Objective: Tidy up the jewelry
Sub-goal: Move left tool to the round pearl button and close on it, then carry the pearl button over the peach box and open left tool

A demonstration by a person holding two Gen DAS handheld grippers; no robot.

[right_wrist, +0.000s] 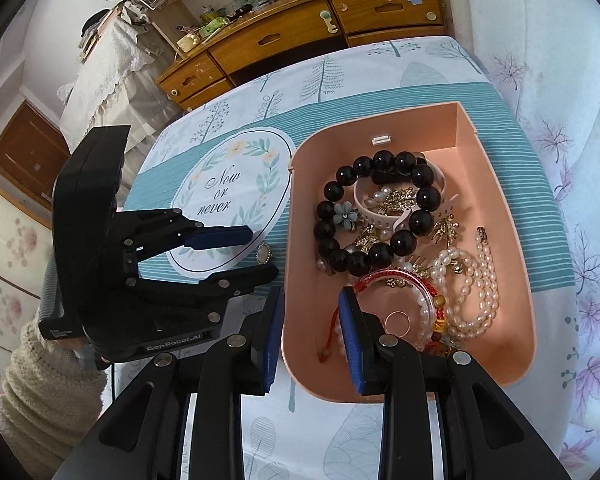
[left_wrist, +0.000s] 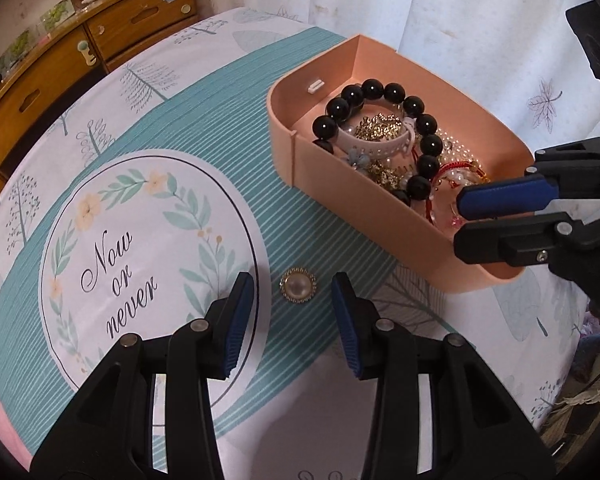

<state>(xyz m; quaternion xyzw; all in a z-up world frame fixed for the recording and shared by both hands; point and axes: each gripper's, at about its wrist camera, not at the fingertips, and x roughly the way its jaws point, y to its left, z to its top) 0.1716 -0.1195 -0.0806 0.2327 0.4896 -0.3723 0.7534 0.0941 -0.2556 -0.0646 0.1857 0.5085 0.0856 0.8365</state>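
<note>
The pearl brooch (left_wrist: 299,289) lies flat on the tablecloth (left_wrist: 204,128), outside the pink tray (left_wrist: 320,184) and just beside its near long wall. It sits straight ahead of the left gripper (left_wrist: 294,300), centred in the gap between the two spread blue pads (left_wrist: 242,320), with cloth showing on either side, so nothing is pinched yet. Being round, the brooch has no long axis to line up with; the approach only needs to go forward and down. The right gripper (right_wrist: 312,340), its jaws also spread, straddles the tray's near wall, one pad outside and one inside above the red cord bracelet (right_wrist: 400,280), holding nothing. The left gripper is clearly the nearer tool, and the tray lies to the brooch's right and beyond it
</note>
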